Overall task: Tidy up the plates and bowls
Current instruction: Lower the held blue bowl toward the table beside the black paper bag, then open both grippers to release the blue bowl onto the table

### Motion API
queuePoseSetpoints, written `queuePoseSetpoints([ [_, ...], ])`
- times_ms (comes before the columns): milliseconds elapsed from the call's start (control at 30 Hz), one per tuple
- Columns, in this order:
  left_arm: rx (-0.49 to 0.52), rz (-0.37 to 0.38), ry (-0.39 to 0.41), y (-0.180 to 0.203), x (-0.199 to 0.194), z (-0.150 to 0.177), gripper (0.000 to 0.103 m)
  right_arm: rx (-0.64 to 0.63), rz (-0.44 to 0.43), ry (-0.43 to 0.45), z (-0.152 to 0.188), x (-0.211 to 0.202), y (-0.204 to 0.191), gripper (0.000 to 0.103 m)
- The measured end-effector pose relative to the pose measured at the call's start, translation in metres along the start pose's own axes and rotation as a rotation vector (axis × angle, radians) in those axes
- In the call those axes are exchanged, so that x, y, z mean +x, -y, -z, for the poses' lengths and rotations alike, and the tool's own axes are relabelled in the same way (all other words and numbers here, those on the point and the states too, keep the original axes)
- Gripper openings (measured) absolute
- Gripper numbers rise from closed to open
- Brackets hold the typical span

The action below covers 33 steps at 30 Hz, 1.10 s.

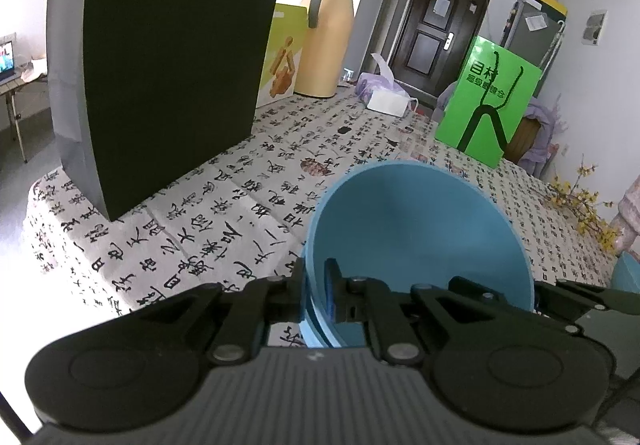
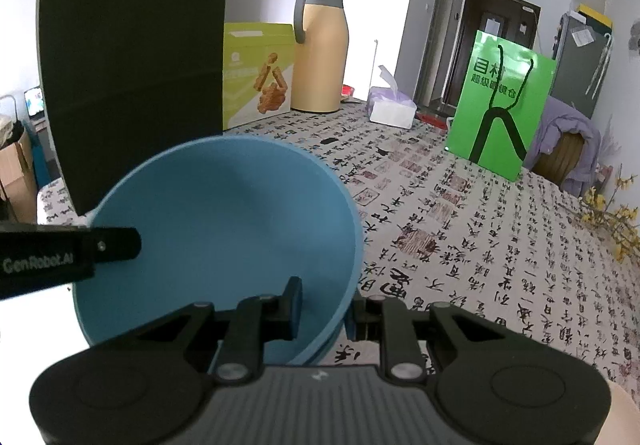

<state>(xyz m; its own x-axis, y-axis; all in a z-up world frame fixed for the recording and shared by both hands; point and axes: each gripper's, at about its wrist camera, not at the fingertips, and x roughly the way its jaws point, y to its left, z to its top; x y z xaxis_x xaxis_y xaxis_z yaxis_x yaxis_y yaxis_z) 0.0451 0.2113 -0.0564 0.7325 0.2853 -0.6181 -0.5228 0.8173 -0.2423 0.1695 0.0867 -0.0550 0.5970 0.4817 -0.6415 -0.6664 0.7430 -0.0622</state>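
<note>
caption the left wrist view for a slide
Left gripper shut on the blue bowl rim above the calligraphy tablecloth.

Desk clutter behind the work area
Black paper bag point(image 2: 132, 73), snack box point(image 2: 258, 75), tan thermos point(image 2: 322, 57), tissue pack point(image 2: 390, 105), green bag point(image 2: 500, 101) on calligraphy-print cloth point(image 2: 480, 245).

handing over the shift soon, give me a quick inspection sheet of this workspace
surface: table under a calligraphy-print cloth
job's things: blue bowls, at least two nested, tilted
clutter: black bag, snack box, thermos jug, tissue pack, green bag, yellow flowers
grippers: left gripper shut on the bowl rims; right gripper astride the opposite rim, grip unclear
cables: nothing seen
surroundings: dark door, fridge, chair with purple clothing
</note>
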Motion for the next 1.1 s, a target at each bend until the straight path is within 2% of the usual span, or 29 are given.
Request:
queuePoseSetpoints([
  [233,-0.011,-0.008,-0.008,-0.002,0.001,0.001,0.009,0.028,-0.008,0.001,-0.002,0.0,0.005,0.017],
  [400,-0.025,-0.014,-0.018,-0.005,0.005,0.0,0.009,0.062,-0.022,-0.013,-0.002,0.003,0.012,0.009],
  [767,-0.019,-0.011,0.007,-0.005,0.002,-0.005,0.011,0.097,-0.012,-0.015,-0.004,0.012,0.018,0.006],
  [1100,0.054,-0.036,0.032,0.004,0.002,-0.006,0.005,0.144,-0.05,-0.013,-0.006,0.013,0.027,0.006],
])
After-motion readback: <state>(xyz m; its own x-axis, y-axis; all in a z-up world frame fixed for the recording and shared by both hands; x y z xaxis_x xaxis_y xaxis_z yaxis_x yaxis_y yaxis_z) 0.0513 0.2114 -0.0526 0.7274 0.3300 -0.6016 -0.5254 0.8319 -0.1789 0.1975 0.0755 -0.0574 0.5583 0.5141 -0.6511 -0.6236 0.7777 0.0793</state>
